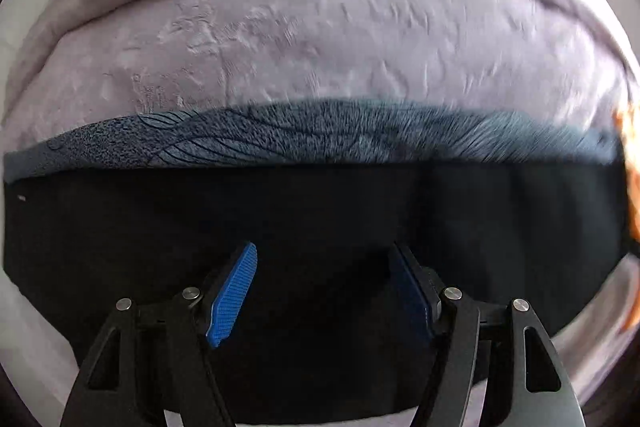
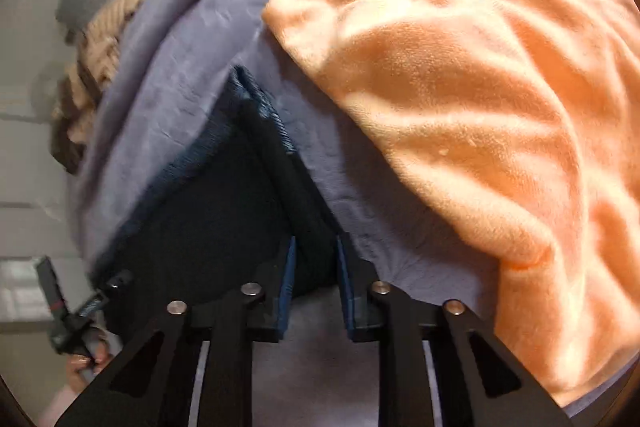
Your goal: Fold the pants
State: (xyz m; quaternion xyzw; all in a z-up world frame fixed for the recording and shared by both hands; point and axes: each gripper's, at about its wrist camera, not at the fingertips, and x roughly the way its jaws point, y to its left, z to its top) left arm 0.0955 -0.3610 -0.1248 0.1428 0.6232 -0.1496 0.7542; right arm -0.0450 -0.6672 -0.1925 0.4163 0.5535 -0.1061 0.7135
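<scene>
Bed surface: lavender bedspread [image 1: 320, 39] fills both wrist views, soft and faintly rumpled, with a heavier fold of the same cloth along its far edge. Orange fleece blanket [image 2: 480, 87] is heaped at the right of the right wrist view, its near edge lying on the bedspread just beside the work area but apart from the garment. Brown and tan knit fabric [image 2: 96, 67] is bunched at the far left, out of the way. Pants [image 1: 304, 219]: dark, almost black, lying flat on the bedspread in a layered stack, a blue-grey patterned fabric edge showing along the far side; in the right wrist view they taper to a folded corner [image 2: 244, 79]. Judgement: light, limp, no stiffness; layers will slide over one another and sag if lifted by a single point, so take hold at a doubled edge or corner, pinching all layers together, both ends supported. Low slip risk on the ribbed pads; nothing fragile. Left gripper [image 1: 324, 267]: jaws about half spread, poised over the dark cloth, nothing caught between the blue pads. Right gripper [image 2: 314, 259]: jaws narrow, a ridge of the dark cloth sits in the gap; cannot tell whether the pads actually press it
</scene>
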